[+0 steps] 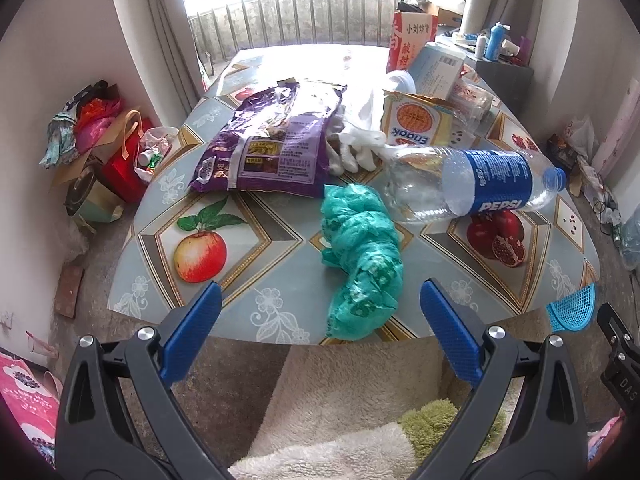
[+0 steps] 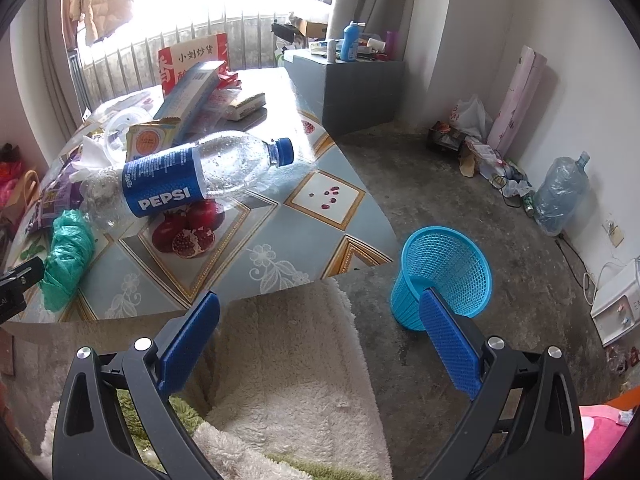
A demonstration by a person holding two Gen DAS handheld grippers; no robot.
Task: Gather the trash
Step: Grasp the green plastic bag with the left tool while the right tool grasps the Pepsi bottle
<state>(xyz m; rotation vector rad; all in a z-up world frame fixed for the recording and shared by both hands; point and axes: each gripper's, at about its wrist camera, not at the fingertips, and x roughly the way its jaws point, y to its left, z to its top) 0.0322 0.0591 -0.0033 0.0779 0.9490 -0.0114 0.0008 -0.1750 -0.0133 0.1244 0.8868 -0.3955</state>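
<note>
A crumpled green plastic bag (image 1: 362, 260) lies near the table's front edge, just ahead of my open left gripper (image 1: 320, 312); nothing sits between its blue pads. Behind it rests an empty Pepsi bottle (image 1: 480, 184) on its side, a purple snack bag (image 1: 272, 140), a white tissue wad (image 1: 360, 128) and a yellow Enaak wrapper (image 1: 412, 124). My right gripper (image 2: 320, 320) hangs open over the rug, off the table's corner. A blue mesh basket (image 2: 444, 276) stands on the floor by its right finger. The bottle (image 2: 180, 180) and green bag (image 2: 66, 256) show at the left of the right wrist view.
The table (image 1: 248, 280) has a fruit-print cover; boxes (image 1: 436, 68) crowd its back right. Bags and a red tote (image 1: 120, 156) sit on the floor at the left. A grey cabinet (image 2: 352, 88), a water jug (image 2: 560, 192) and clutter line the right wall. A shaggy rug (image 2: 288, 380) lies below.
</note>
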